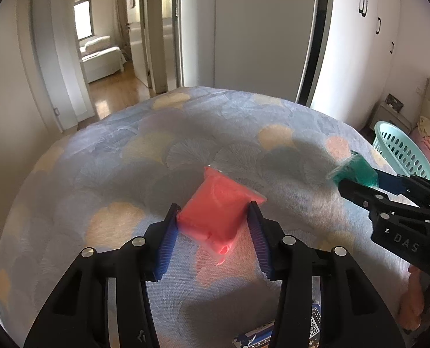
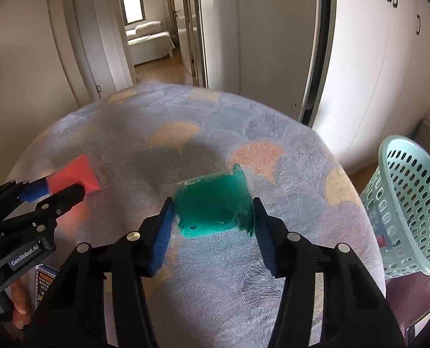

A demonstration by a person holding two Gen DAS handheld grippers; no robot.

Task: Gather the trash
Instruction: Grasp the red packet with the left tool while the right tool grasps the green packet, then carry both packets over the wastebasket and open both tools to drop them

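**Both grippers hold a packet over the bed**

The left gripper [image 1: 213, 217] is clamped on a red packet [image 1: 217, 211] above the bedspread [image 1: 128, 159]. At its 3 o'clock, the right gripper [image 2: 213, 213] pinches a green packet [image 2: 215, 203]; the basket [image 2: 412, 203] stands at 3 o'clock beyond.

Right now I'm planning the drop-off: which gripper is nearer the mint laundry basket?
Right. The right gripper, holding the green packet, is beside the basket; the left gripper, holding the red packet, is farther away.
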